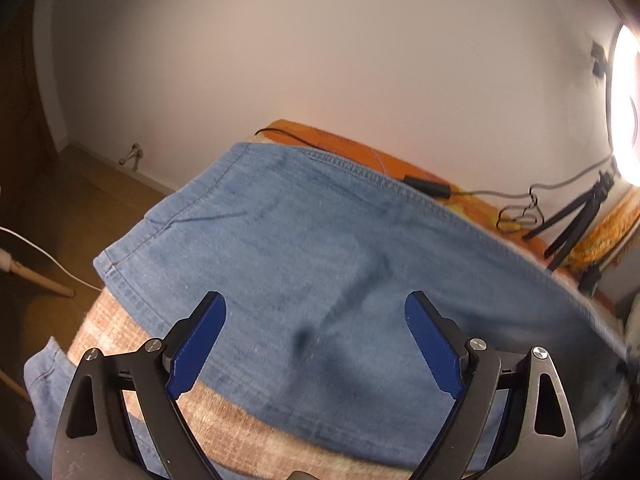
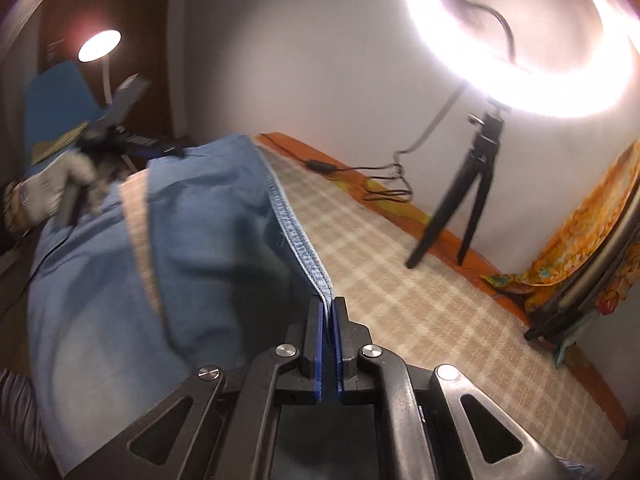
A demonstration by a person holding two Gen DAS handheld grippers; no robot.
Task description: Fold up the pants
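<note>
Partly folded blue denim pants [image 1: 320, 248], right tongs [image 2: 329, 312] clamped on stitched hem, left tongs [image 1: 316, 312] apart above.

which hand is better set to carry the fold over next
Right. The right hand-held gripper is already shut on the pants at their stitched edge, lifting it. The left hand-held gripper hangs open above the denim, gripping nothing.

1. Bare checked mattress [image 2: 400, 280] lies open to the right of the pants [image 2: 208, 240].
2. A tripod [image 2: 468, 200] and cable [image 2: 376, 184] stand along the far wall edge.
3. Orange cloth [image 2: 576, 236] crowds the right corner.
</note>
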